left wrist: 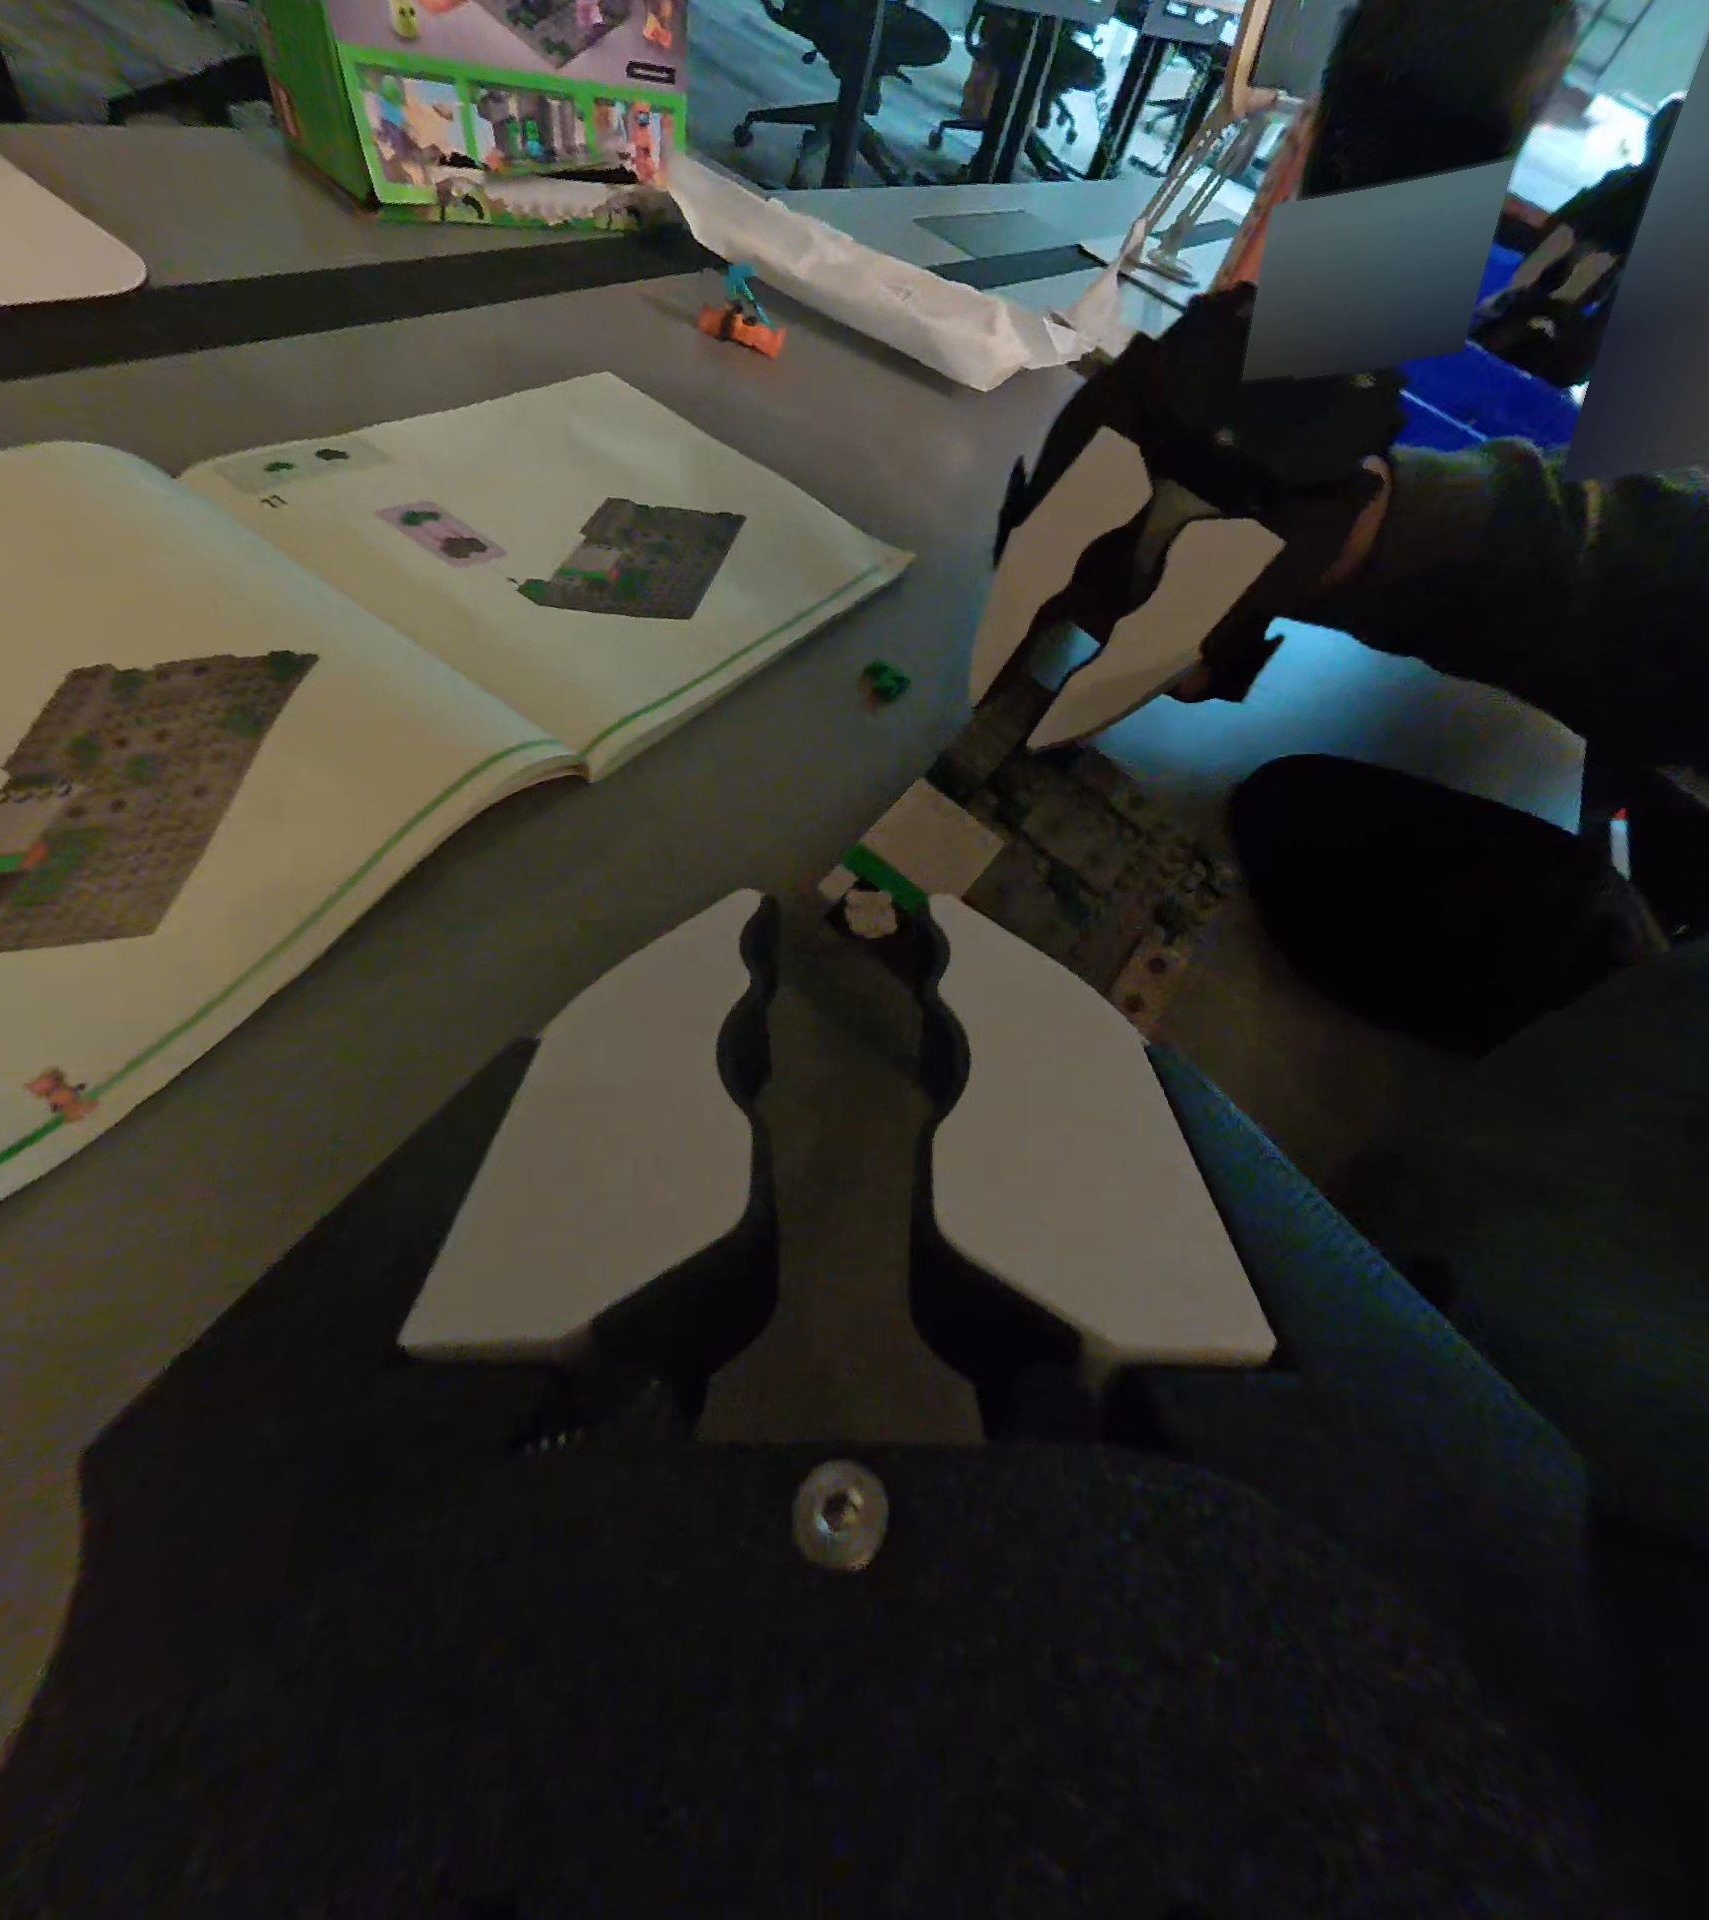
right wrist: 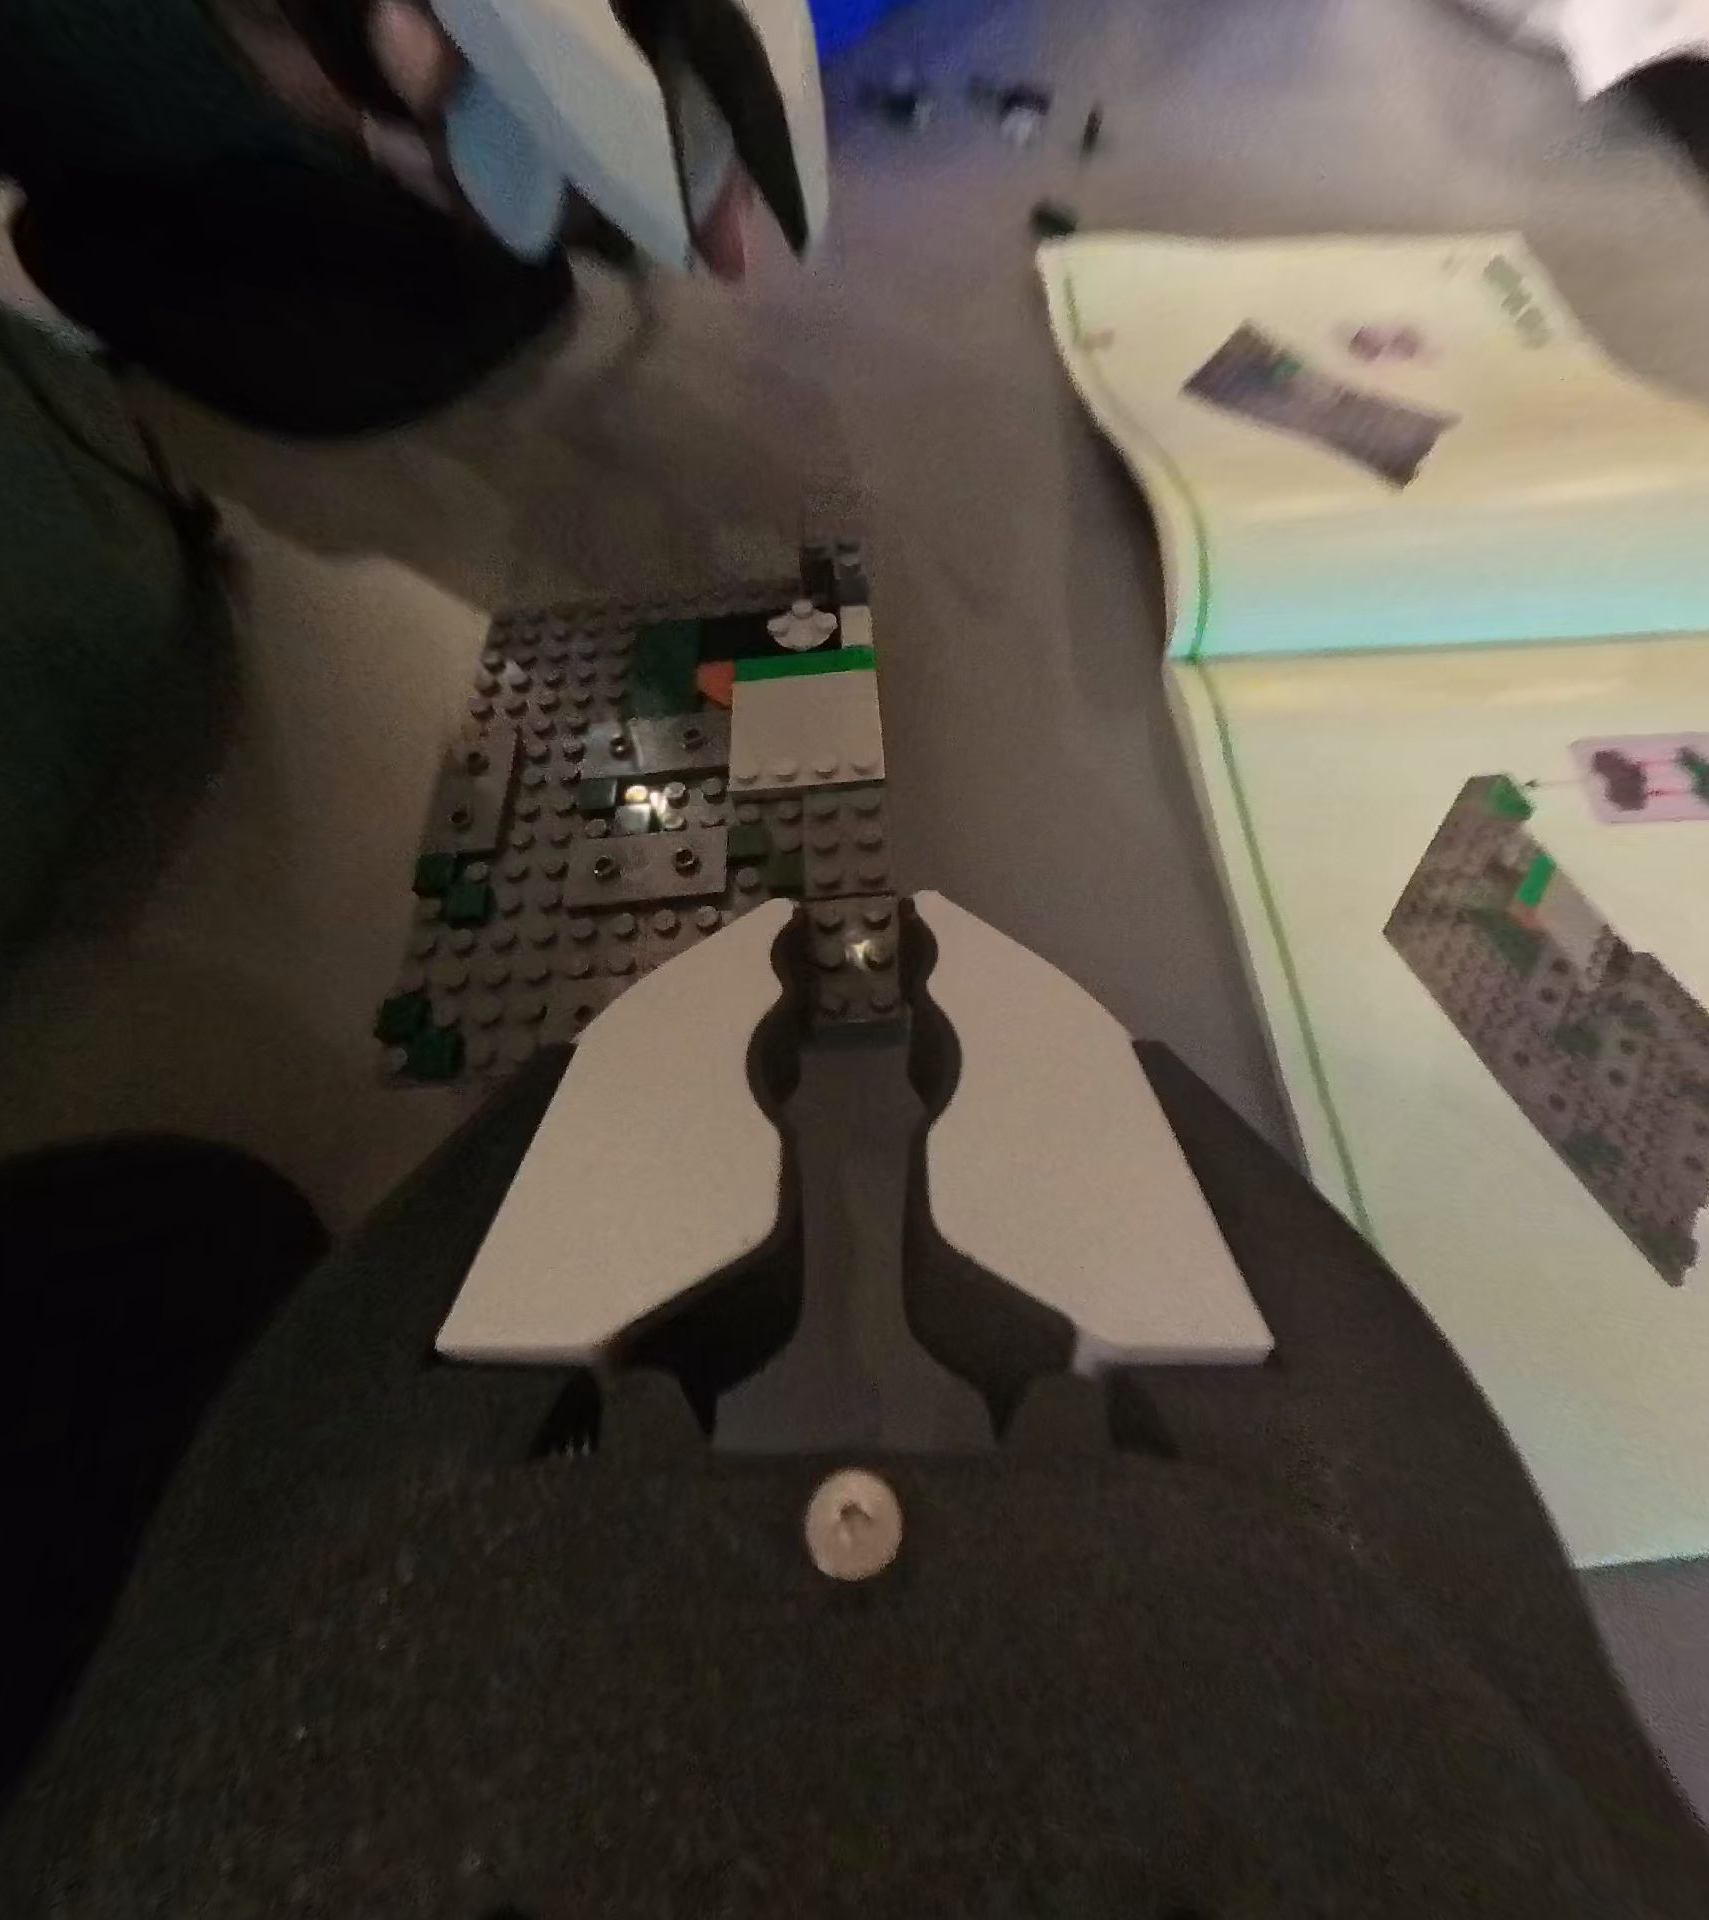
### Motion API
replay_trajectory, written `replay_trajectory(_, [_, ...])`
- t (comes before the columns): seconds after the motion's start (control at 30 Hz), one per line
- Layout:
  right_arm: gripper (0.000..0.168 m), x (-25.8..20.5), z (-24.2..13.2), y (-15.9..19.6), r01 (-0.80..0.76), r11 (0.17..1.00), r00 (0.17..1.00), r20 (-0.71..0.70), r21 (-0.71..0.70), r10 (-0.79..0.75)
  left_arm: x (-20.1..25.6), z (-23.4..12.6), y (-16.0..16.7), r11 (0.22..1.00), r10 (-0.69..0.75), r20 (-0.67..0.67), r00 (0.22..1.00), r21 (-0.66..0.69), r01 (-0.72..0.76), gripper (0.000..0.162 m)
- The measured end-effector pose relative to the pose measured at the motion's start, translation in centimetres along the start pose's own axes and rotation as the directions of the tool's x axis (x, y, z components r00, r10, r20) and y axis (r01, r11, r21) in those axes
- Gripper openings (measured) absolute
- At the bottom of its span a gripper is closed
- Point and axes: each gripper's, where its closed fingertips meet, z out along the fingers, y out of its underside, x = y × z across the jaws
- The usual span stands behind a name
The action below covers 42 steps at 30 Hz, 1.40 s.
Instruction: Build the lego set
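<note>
On the grey desk (right wrist: 985,499), just beside the open instruction booklet (right wrist: 1515,1039): partly built lego baseplate (right wrist: 517,935), studded, dark grey, lying flat, carrying grey plates, dark green bits, a white tile (right wrist: 806,727) with a green strip along its far edge, and a small white round piece (right wrist: 800,623) near the far corner. Right gripper (right wrist: 855,904) at the near right edge of the build, jaws narrowed round a dark grey studded brick (right wrist: 855,977); looks held, contact on both sides not fully clear. Left gripper (left wrist: 850,899) pointed at the white-and-green corner, jaws set narrow with a gap between, nothing visibly between the tips. Loose green piece (left wrist: 884,681) on the desk between booklet and build; small orange-and-teal figure (left wrist: 744,317), crumpled white paper (left wrist: 881,291) and green set box (left wrist: 507,104) farther back.

Handling, as judged: light, rigid, smooth plastic (slippery at the tips). Best taken across flat side walls, not over studs. Baseplate thin, likely to slide or flex unless pinned at an edge while pressing down. Seated small parts easily knocked loose.
</note>
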Motion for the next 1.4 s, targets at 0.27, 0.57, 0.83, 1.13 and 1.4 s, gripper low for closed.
replay_trajectory(0.27, [0.016, 1.4, 1.2, 0.8, 0.068, 0.995, 0.988, 0.144, -0.067, -0.058, 0.5, 0.4, 0.6, 1.0, 0.002, -0.012, 1.0, -0.021, -0.002, 0.024])
replay_trajectory(0.57, [0.029, 3.6, -1.5, -1.2, 0.077, 0.997, 0.997, 0.028, -0.001, -0.077, 0.6, 1.0, 1.4, 0.999, 0.015, -0.019, 1.0, -0.045, -0.016, 0.024])
replay_trajectory(0.83, [0.024, 5.4, -2.9, 3.7, -0.011, 0.982, 0.997, -0.083, -0.19, -0.004, 0.9, 1.5, 1.4, 0.999, 0.022, -0.046, 0.999, -0.043, -0.024, 0.021])
replay_trajectory(1.13, [0.014, 5.6, -0.6, 4.4, -0.017, 0.967, 1.0, -0.024, -0.254, 0.011, 1.4, 1.3, 1.4, 0.997, 0.058, -0.04, 0.998, -0.043, -0.059, 0.019])
replay_trajectory(1.4, [0.014, 3.7, -0.1, -0.2, 0.019, 0.987, 0.999, -0.033, -0.161, -0.025, 1.3, 1.5, 1.6, 0.996, 0.066, -0.043, 0.997, -0.058, -0.068, 0.019])
